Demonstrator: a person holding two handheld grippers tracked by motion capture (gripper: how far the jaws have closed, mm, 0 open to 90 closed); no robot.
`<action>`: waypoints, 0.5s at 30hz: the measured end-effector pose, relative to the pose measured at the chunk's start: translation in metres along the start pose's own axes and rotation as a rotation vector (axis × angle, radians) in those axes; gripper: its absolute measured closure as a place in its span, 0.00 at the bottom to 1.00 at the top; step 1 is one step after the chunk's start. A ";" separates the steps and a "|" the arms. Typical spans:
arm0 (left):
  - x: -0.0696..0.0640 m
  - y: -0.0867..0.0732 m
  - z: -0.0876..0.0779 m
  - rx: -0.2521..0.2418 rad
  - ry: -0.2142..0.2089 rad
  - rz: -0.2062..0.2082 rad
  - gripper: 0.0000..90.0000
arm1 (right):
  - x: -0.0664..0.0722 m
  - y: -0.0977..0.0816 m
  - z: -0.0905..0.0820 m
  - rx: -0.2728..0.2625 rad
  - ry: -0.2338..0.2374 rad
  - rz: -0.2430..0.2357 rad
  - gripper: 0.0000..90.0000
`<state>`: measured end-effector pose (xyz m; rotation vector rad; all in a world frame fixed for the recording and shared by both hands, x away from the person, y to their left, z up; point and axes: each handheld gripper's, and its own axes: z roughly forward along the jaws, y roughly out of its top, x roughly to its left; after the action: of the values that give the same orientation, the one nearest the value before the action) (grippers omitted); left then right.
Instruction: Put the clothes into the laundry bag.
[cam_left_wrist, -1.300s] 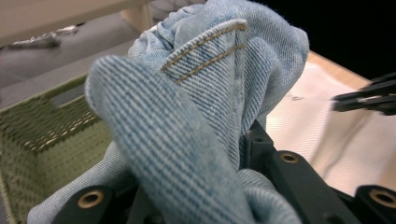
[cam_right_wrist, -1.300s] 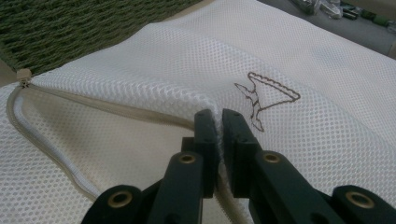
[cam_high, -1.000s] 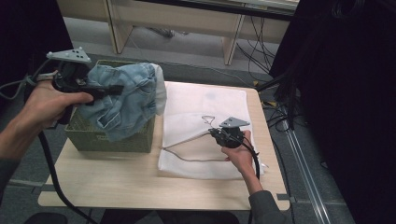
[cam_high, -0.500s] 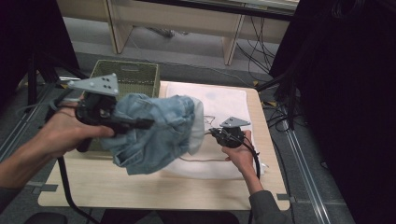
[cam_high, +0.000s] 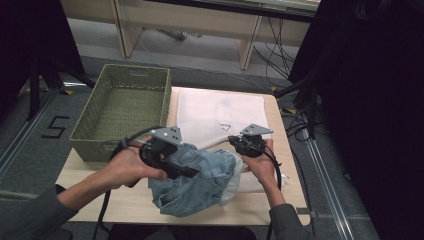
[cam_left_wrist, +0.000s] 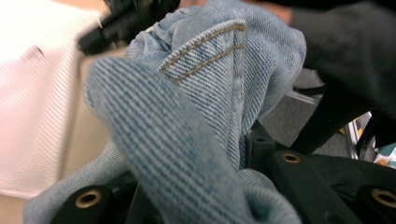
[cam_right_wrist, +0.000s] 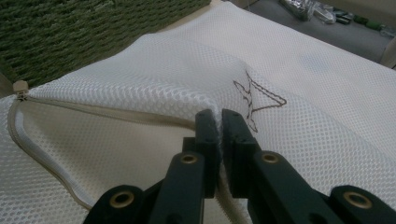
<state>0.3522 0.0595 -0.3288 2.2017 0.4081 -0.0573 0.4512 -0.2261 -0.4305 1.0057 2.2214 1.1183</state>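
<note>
The soft, limp denim garment (cam_high: 192, 182) at lower centre is clamped, apparently by a fold, in the left gripper (cam_high: 187, 171), while the right gripper (cam_right_wrist: 220, 122) is pinched on the flimsy mesh bag's (cam_right_wrist: 154, 74) zip edge.

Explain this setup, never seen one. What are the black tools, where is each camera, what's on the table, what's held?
No robot here: a person holds a hand-operated two-jaw gripper in each hand. The high view looks down on the table from above the person's side. The other two cameras ride on the grippers and look along their black jaws.

On the table lie a green basket, which looks empty, and a white mesh bag with a zipper.

The left gripper is shut on jeans, bunched at the table's front edge; the left gripper view shows denim between the jaws. The right gripper pinches the bag's edge at the open zipper, lifting the mesh.
</note>
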 end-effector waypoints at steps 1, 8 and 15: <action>0.003 -0.006 0.014 0.014 -0.002 -0.019 0.79 | 0.001 0.000 0.000 -0.016 -0.007 0.004 0.96; 0.024 -0.019 0.077 -0.005 -0.006 -0.115 0.78 | 0.006 0.005 -0.004 -0.026 0.002 -0.013 0.97; 0.067 -0.038 0.138 0.042 0.067 -0.175 0.75 | 0.013 0.007 -0.006 -0.021 0.024 -0.045 0.97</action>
<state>0.4176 -0.0082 -0.4555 2.2088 0.6413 -0.0875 0.4423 -0.2163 -0.4221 0.9333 2.2357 1.1369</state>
